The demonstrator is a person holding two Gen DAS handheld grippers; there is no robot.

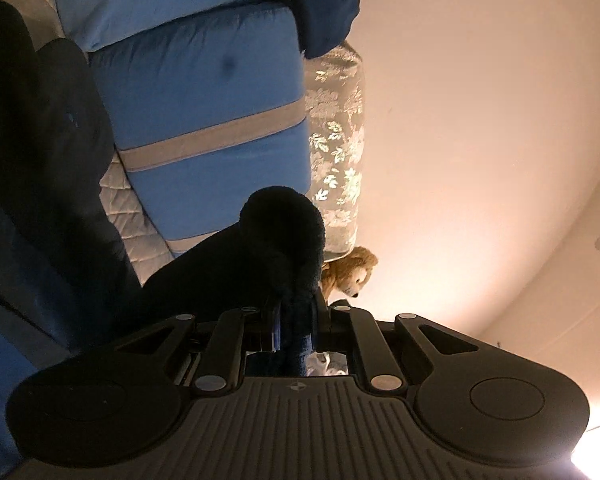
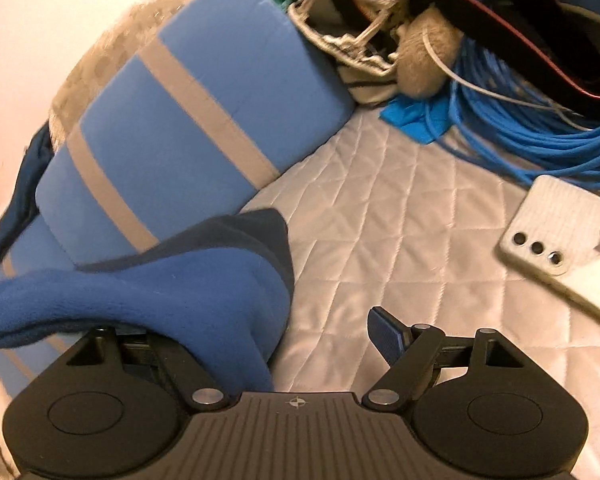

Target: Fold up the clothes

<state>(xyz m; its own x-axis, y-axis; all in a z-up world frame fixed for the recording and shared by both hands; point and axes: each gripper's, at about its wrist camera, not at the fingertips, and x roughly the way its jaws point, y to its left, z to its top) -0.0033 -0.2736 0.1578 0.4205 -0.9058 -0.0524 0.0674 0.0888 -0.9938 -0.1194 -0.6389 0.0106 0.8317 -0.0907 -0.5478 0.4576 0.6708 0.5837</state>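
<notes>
Nearest the left wrist camera, the left gripper (image 1: 296, 316) has its two fingers drawn close together on a bunched fold of the dark blue fleece garment (image 1: 276, 240), which rises in a rounded lump just beyond the fingertips and trails off to the side as a dark mass. Behind that lump lies the blue pillow with grey stripes (image 1: 204, 120), with a floral headboard (image 1: 336, 140) just past it and a small plush lion (image 1: 348, 272) beside the headboard's end. Seen from the right wrist, the right gripper (image 2: 320, 332) stands wide open, gripping nothing; the fleece garment (image 2: 160, 292) drapes over its left finger, partly overlapping the pillow (image 2: 188, 120). Well away from the pillow, on the quilted mattress (image 2: 380, 220), lie a phone (image 2: 564, 232) and a coil of blue cable (image 2: 540, 128).
</notes>
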